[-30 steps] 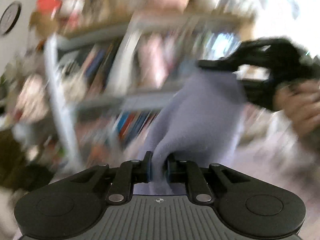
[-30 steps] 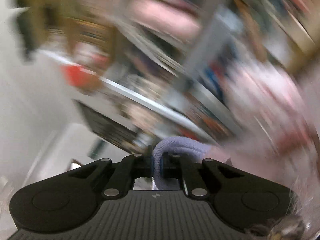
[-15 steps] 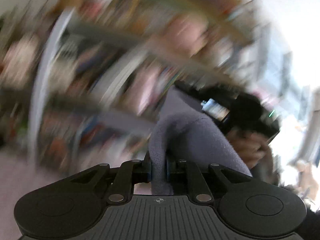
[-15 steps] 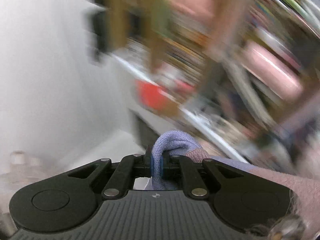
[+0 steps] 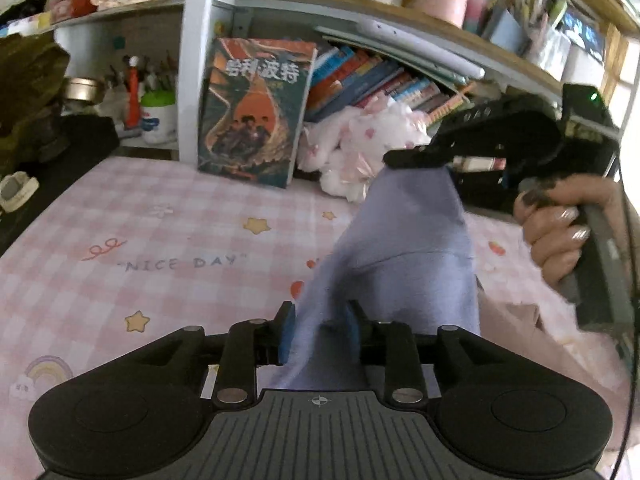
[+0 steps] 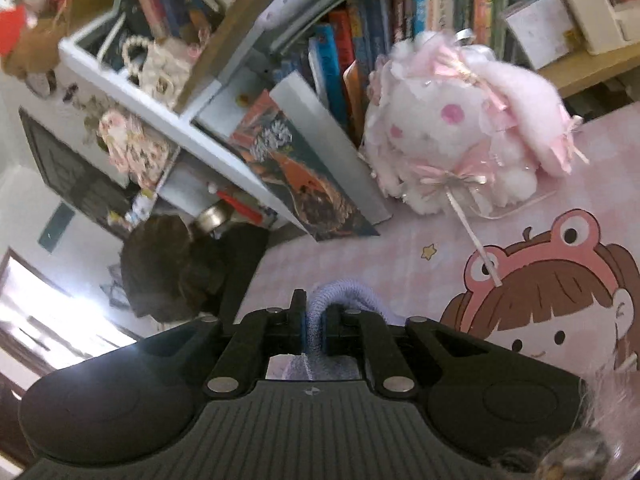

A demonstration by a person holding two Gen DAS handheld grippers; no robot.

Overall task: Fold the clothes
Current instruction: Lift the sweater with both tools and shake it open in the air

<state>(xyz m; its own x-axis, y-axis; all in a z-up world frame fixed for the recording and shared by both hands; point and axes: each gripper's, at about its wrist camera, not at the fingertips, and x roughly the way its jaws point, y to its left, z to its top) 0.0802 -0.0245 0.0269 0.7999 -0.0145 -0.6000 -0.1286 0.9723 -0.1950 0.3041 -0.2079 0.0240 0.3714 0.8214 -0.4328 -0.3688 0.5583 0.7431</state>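
Note:
A lavender knit garment (image 5: 404, 248) hangs stretched in the air above the pink checked table mat (image 5: 168, 248). My left gripper (image 5: 320, 330) has its jaws parted with the cloth running loosely between them. My right gripper (image 6: 316, 330) is shut on a bunched fold of the same garment (image 6: 344, 294). In the left wrist view the right gripper (image 5: 404, 158) holds the garment's upper corner, higher and to the right, with the person's hand (image 5: 560, 232) on its handle.
A bookshelf (image 5: 360, 76) with books stands behind the mat. A large book (image 5: 256, 112) leans against it. A pink and white plush (image 5: 360, 148), also in the right wrist view (image 6: 460, 136), sits at the back. A cup with pens (image 5: 158, 114) stands at the back left.
Both grippers swung fast with the garment and have now steadied over the mat. The left gripper's jaws, shut on the cloth before, now stand parted.

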